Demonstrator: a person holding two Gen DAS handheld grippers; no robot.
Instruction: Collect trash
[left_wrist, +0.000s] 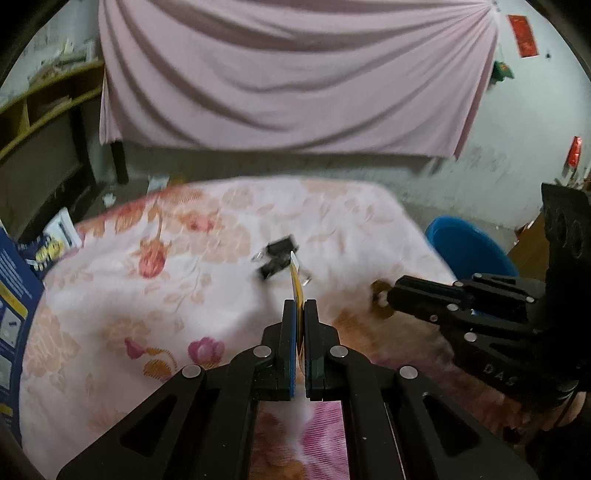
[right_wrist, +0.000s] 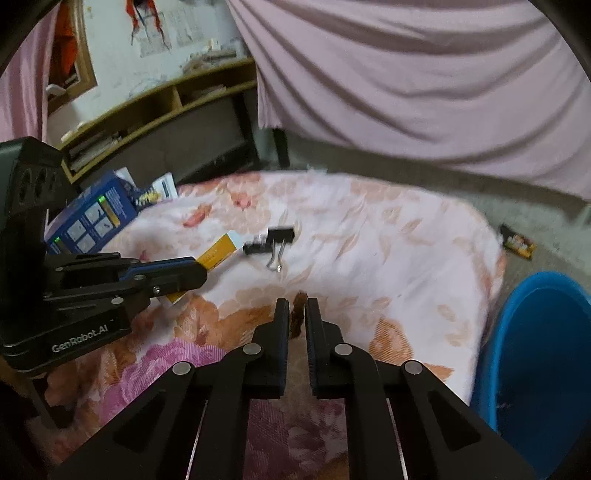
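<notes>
Pink drapery hangs behind the floral desk (left_wrist: 110, 295), where in the left view the left gripper (left_wrist: 300, 306) pinches a yellow wrapper (left_wrist: 295, 280) at centre, and in the right view the right gripper (right_wrist: 297, 306) pinches a brown scrap (right_wrist: 298, 314) at centre, blue bin (right_wrist: 535, 369) lower right.

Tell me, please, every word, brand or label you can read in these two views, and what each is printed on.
"GenRobot.AI": on the left gripper body.
"DAS": partly cut off, on the right gripper body.
Blue box, yellow wrapper, red wall papers: print too blurred to read.
</notes>
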